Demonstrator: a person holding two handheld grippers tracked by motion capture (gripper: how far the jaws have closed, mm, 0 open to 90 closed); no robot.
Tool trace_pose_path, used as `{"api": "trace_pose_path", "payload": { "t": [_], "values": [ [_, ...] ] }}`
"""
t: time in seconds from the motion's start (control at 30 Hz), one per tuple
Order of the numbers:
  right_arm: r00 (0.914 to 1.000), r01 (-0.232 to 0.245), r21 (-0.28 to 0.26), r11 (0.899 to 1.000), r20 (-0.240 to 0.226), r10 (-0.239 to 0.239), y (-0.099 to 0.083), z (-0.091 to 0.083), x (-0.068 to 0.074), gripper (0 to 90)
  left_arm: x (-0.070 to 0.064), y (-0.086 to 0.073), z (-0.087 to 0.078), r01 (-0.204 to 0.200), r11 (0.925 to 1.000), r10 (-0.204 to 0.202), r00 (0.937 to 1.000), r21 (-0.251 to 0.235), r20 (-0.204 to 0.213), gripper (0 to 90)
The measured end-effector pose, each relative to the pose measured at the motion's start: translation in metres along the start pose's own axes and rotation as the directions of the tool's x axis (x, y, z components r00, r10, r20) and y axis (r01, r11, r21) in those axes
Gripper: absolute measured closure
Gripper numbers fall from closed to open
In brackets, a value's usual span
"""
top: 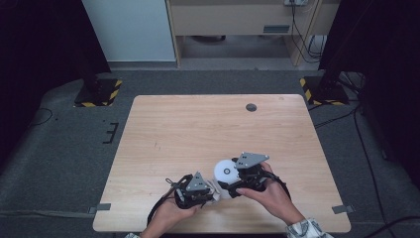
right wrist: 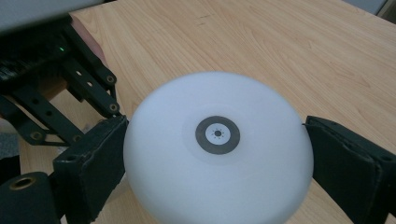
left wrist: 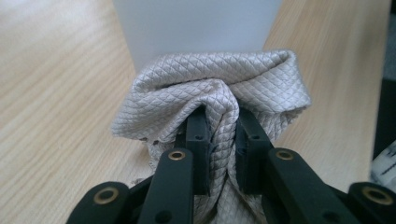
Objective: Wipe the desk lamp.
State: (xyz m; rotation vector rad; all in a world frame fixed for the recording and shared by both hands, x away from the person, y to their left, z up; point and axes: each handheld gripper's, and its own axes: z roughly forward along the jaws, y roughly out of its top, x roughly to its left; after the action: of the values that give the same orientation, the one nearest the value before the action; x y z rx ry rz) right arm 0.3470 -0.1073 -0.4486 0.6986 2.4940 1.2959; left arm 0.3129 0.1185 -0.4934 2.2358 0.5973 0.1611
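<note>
Near the tabletop's (top: pixel 163 124) six o'clock edge, the right tongs (right wrist: pixel 215 154) clamp a smooth white cup (right wrist: pixel 217 154), probably light and slippery; the left tongs (left wrist: pixel 219 140) pinch a soft quilted cloth (left wrist: pixel 210 88) touching it.

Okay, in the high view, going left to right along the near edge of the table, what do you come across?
Left gripper pinching the grey quilted cloth → white round object → right gripper, its jaws either side of that object → grey tape tab at the table's right corner.
</note>
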Motion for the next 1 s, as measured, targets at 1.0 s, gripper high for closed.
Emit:
{"api": "trace_pose_path", "payload": {
  "t": [1.0],
  "values": [
    [0.9996,-0.015,0.000,1.000,0.023,0.015,0.002,0.003,-0.001,9.3,-0.004,0.011,-0.015,0.024,0.9936,-0.022,0.9996,-0.111,0.018,77.2]
  ]
}}
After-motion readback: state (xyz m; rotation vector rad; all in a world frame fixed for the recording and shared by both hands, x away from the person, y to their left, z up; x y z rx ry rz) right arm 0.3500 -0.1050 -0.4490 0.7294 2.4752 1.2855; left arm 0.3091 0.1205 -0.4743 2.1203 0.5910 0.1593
